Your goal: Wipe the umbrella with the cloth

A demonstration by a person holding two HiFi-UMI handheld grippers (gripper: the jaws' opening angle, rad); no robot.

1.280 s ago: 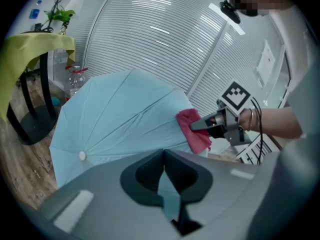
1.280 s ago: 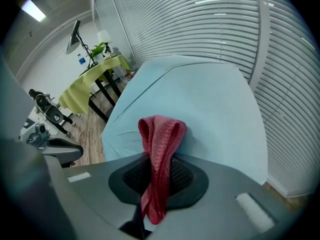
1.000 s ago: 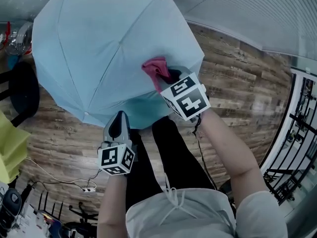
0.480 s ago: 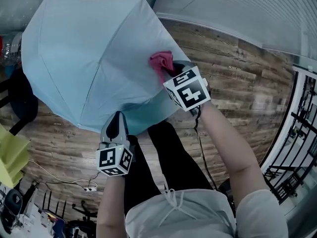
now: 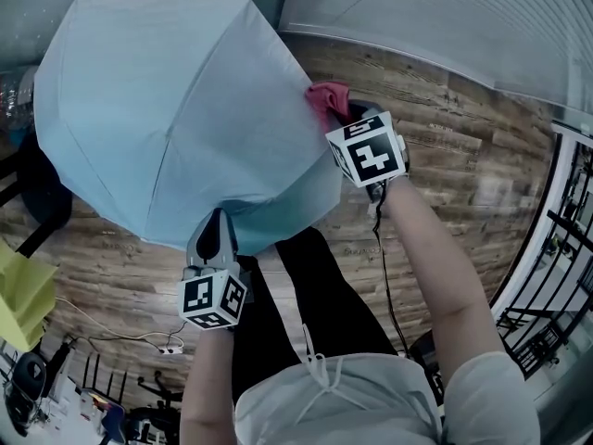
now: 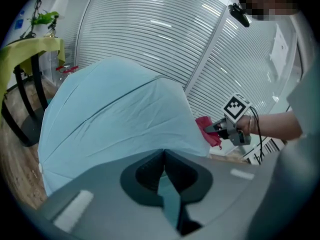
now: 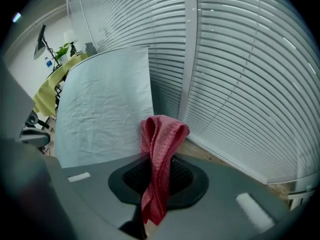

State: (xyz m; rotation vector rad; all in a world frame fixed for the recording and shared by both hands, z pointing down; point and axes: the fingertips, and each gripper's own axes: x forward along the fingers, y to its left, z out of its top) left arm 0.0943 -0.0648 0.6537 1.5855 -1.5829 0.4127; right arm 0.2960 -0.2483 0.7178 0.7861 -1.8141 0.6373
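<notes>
An open light-blue umbrella point(image 5: 176, 109) fills the upper left of the head view. My left gripper point(image 5: 214, 236) is at the canopy's near rim, shut on a fold of the blue fabric point(image 6: 167, 194). My right gripper point(image 5: 345, 119) is shut on a red cloth point(image 5: 329, 98), which lies against the canopy's right edge. In the right gripper view the cloth point(image 7: 160, 149) droops from between the jaws beside the umbrella point(image 7: 105, 109). The left gripper view shows the umbrella point(image 6: 115, 114) with the cloth point(image 6: 206, 129) and the right gripper point(image 6: 222, 129) at its far side.
A wooden plank floor point(image 5: 445, 184) lies below, with white blinds point(image 5: 463, 17) behind. A black metal rack point(image 5: 556, 248) stands at the right. A yellow-green cover point(image 5: 18, 299) and a black chair point(image 5: 42, 179) are at the left. Cables point(image 5: 139, 341) lie near my legs point(image 5: 315, 295).
My right gripper has carried the red cloth up and right across the canopy to its right edge. The umbrella has shifted slightly left. The left gripper has kept its hold at the rim.
</notes>
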